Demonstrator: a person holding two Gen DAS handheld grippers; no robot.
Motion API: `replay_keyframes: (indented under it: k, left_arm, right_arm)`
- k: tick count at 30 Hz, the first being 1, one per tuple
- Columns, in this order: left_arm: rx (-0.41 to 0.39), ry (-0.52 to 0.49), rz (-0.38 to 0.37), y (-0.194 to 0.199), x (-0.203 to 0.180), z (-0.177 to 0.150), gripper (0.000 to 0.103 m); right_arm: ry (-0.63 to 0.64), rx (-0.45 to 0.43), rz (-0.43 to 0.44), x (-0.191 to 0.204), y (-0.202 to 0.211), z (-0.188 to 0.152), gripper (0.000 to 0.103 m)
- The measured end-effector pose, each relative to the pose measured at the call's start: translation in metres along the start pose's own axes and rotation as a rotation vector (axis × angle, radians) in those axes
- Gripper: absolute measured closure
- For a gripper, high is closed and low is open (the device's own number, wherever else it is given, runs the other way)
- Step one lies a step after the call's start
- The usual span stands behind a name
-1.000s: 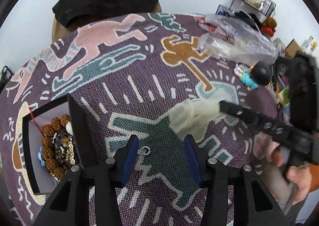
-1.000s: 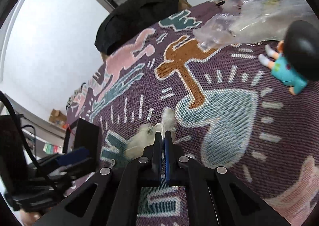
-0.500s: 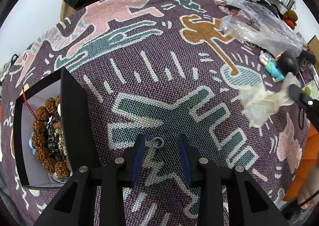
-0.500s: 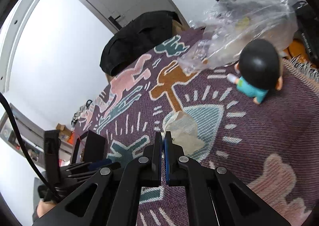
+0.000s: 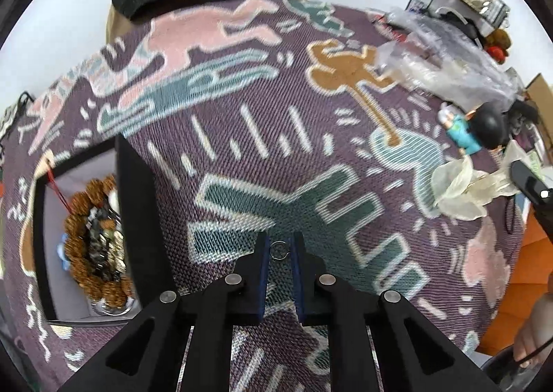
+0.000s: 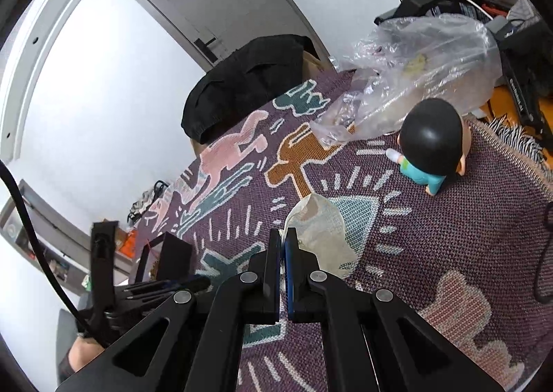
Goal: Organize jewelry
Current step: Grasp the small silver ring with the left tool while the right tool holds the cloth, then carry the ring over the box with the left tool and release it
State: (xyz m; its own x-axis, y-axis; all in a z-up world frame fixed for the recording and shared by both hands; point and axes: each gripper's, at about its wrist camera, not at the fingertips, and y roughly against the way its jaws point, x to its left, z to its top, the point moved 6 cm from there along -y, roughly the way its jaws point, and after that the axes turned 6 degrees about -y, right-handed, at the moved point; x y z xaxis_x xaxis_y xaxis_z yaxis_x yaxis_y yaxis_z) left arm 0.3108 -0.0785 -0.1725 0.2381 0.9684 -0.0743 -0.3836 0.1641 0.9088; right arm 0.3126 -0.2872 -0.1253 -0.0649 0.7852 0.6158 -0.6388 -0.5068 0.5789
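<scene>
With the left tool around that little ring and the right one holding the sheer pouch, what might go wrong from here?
1. The small silver ring lies flat on the woven blanket; the left tool, which has just been closing around it, may slip off or flick it away.
2. The sheer pouch hangs limp from the shut right tool, so it could slide free.
3. The black box already looks crowded with bracelets.

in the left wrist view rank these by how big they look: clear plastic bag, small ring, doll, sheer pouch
1. clear plastic bag
2. sheer pouch and doll: look about alike, so no ranking between them
3. small ring, smallest by far, though it lies nearest the camera
</scene>
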Motion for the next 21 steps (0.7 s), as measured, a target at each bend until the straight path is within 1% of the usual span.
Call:
replay_keyframes:
  k: [7, 12, 21]
  left_arm:
    - [-0.076, 0.004, 0.001, 0.042, 0.009, 0.008, 0.090]
    - [-0.119, 0.022, 0.008, 0.065, 0.025, 0.004, 0.090]
    - [-0.143, 0.073, 0.003, 0.070, 0.053, -0.005, 0.090]
  right_arm:
    - [0.035, -0.012, 0.002, 0.021, 0.009, 0.001, 0.099]
    - [0.074, -0.013, 0.006, 0.044, 0.012, -0.002, 0.099]
    - [0.129, -0.004, -0.004, 0.072, 0.007, -0.011, 0.099]
